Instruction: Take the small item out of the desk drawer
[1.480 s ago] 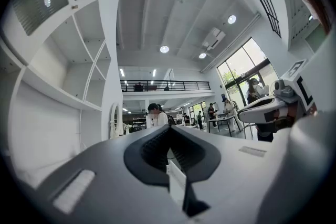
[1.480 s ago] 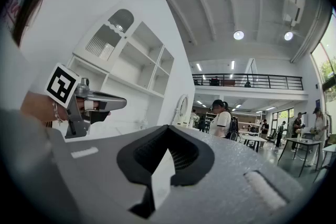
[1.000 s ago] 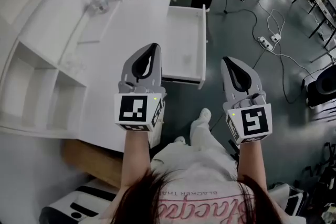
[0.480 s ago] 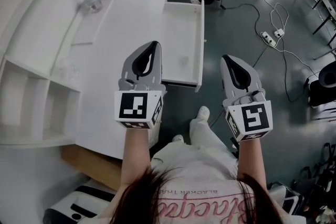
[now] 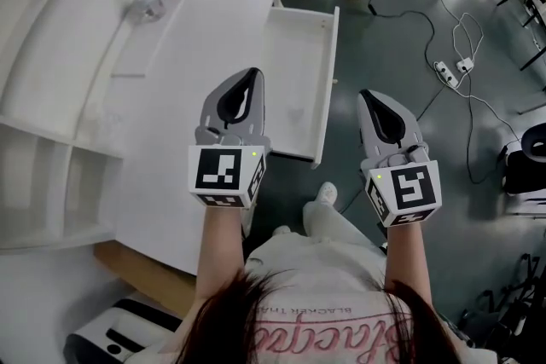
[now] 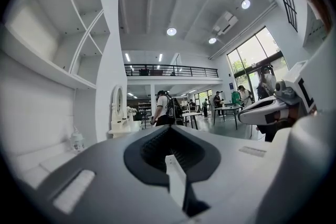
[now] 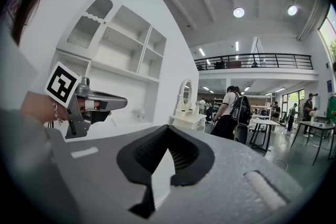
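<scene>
Drawer (image 5: pixel 299 55) open, visible only in your head view; your left gripper (image 5: pixel 246 81) and right gripper (image 5: pixel 371 98), both closed and empty, face a distant person (image 7: pixel 231 115).

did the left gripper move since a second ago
Yes. The left gripper has gone forward along the open drawer: the drawer's near end, earlier ahead of the marker cube, now lies beside it.

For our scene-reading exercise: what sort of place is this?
Likely a large open lab or workshop hall: white desk with open drawer, power strip on the floor, railed mezzanine above.
</scene>
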